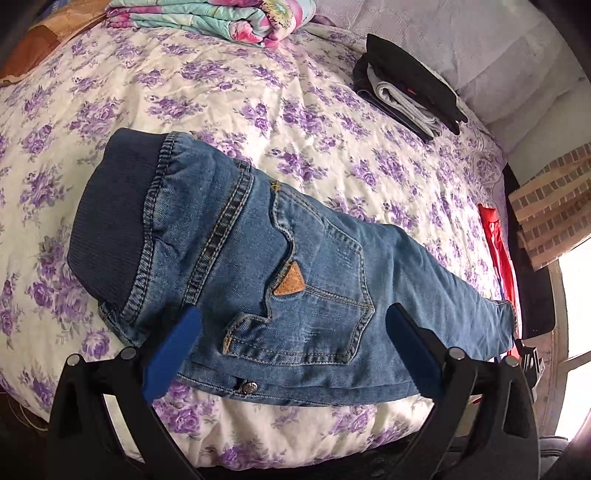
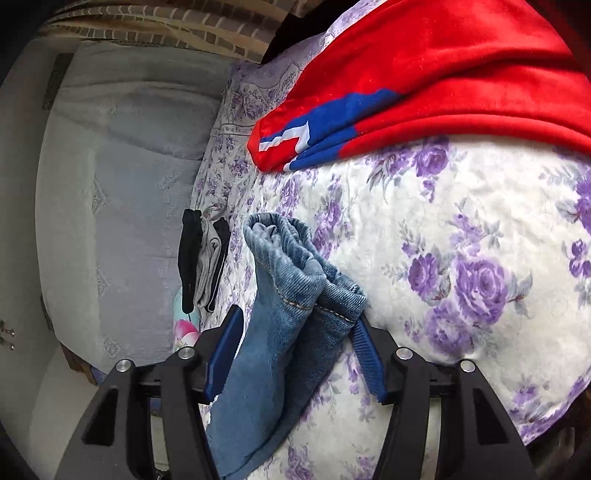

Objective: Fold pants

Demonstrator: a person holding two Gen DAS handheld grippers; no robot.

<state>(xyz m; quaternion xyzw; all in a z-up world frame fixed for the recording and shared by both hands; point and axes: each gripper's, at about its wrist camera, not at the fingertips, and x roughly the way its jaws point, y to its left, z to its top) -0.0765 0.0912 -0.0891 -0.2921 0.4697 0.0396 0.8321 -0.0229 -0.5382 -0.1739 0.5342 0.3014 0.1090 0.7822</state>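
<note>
Small blue jeans (image 1: 280, 269) with a dark ribbed waistband lie folded lengthwise on the floral bedspread (image 1: 229, 110), waistband to the left, legs to the right. My left gripper (image 1: 291, 332) is open just above the seat near the back pocket, blue pads wide apart on either side of it. In the right wrist view the leg cuffs (image 2: 295, 291) lie between the jaws of my right gripper (image 2: 299, 332), which stands open around them with gaps at both pads.
A stack of folded dark and grey clothes (image 1: 406, 92) lies at the far right of the bed. A folded floral quilt (image 1: 221, 18) lies at the far edge. A red and blue garment (image 2: 424, 85) lies beyond the cuffs. A grey pillow (image 2: 122, 206) lies beside it.
</note>
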